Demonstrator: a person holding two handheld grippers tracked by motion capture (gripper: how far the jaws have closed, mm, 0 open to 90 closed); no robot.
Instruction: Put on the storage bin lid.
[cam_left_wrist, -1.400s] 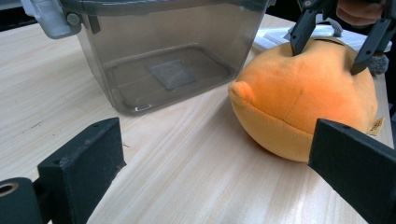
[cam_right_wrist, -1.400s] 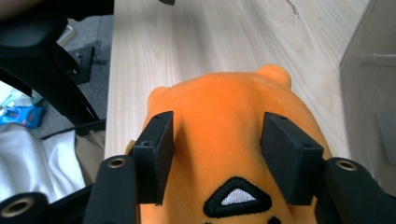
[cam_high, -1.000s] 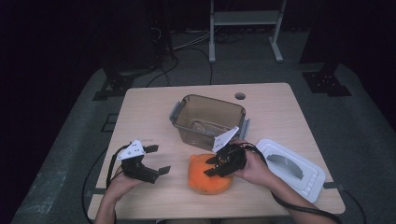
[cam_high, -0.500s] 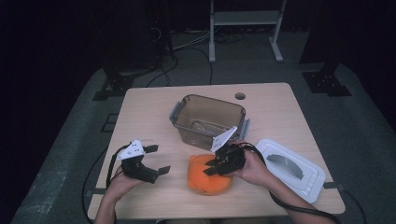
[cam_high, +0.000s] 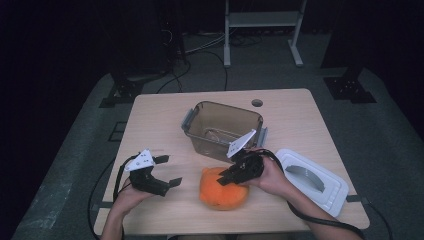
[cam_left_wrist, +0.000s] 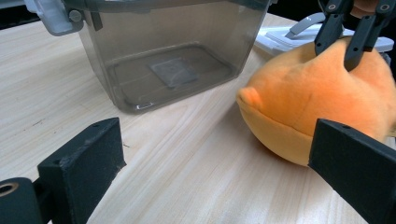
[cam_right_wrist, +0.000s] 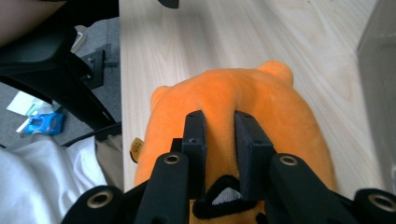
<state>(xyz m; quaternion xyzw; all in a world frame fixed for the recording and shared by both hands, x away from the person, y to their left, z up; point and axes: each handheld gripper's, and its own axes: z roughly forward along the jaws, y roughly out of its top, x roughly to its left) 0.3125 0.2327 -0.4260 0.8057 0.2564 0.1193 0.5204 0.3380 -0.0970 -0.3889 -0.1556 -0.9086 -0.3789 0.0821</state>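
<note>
Table: a pale wooden table (cam_high: 150, 120) carried everything; its near edge ran just behind both of the person's hands, and a round hole (cam_high: 257, 103) sat near the far edge, beyond the right gripper.
Room: dark grey floor lay all round the table, with cables (cam_high: 200, 47) and a metal stand (cam_high: 262, 20) well beyond the far edge.
Right gripper: the right gripper (cam_high: 231, 176) was clenched on a fold of the orange plush toy (cam_high: 220, 192), its jaws pressed into the fabric from above.
Plush toy: it lay on the wood directly under the right gripper, close to the near edge, and just beside the left gripper's right-hand jaw.
Left gripper: the left gripper (cam_high: 169, 171) hovered released, jaws wide apart, holding nothing.
Bin: the open, brown-tinted clear bin (cam_high: 222, 127) stood just ahead of the right gripper and ahead of the left one, apart from the toy.
Lid: the white lid (cam_high: 312, 180) lay flat just to the right of the right hand, reaching towards the table's right edge.
Open room: bare wood stretched ahead of and to the left of the left gripper, up to the left and far edges.
</note>
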